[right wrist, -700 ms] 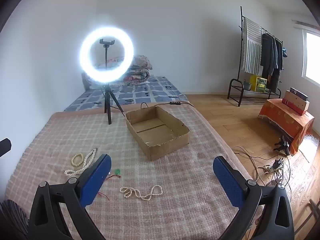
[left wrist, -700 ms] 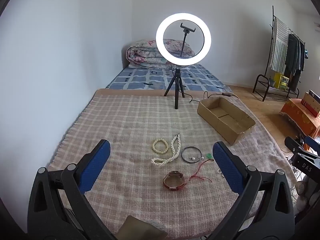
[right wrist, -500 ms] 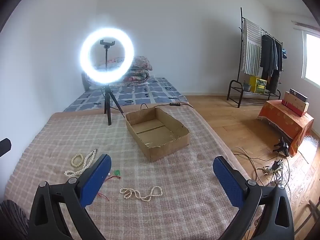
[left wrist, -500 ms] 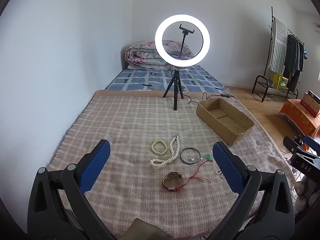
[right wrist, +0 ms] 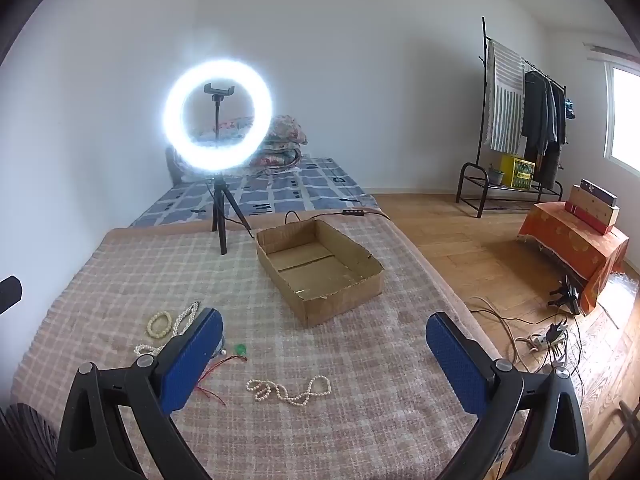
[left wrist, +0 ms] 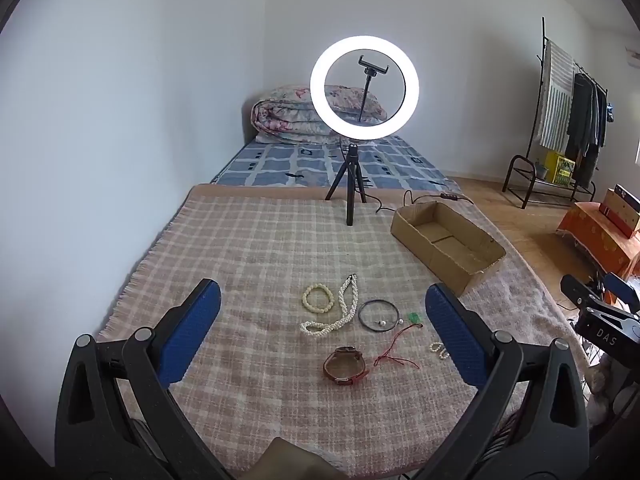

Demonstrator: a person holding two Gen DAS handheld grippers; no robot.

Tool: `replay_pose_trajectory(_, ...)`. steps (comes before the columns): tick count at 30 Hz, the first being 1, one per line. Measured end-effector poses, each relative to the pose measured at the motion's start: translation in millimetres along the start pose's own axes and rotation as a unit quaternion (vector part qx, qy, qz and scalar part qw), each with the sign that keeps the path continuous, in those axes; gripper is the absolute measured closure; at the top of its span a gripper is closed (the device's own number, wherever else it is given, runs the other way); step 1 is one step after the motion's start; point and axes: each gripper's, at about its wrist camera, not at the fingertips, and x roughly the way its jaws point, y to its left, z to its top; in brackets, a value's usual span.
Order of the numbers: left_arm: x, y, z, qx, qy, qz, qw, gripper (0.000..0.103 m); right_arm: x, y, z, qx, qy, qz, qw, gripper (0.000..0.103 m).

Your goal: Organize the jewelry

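Both grippers spread wide, holding nothing.
Left gripper [left wrist: 322, 332] above watch [left wrist: 345, 365]; right gripper [right wrist: 324, 358] above pearl necklace [right wrist: 289, 389]; cardboard box [right wrist: 320, 266] beyond.

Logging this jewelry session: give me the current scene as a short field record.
surface: plaid blanket
container: cardboard box, open, nothing visible inside
left gripper: open, above the blanket, holding nothing
right gripper: open, holding nothing
loose jewelry: brown watch, cream bead bracelet, twisted pearl necklace, black ring, red cord, pearl strand
jewelry in box: none
background: lit ring light on tripod
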Motion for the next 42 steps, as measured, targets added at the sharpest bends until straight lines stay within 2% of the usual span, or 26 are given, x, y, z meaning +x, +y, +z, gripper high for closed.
replay_pose_trajectory(42, -9.3, -8.4, 9.2, -0.005, -0.008, 0.0, 1.0, 0.0, 2.6, 4.0, 0.0, -0.001, 0.005, 0.012, 1.0, 0.0)
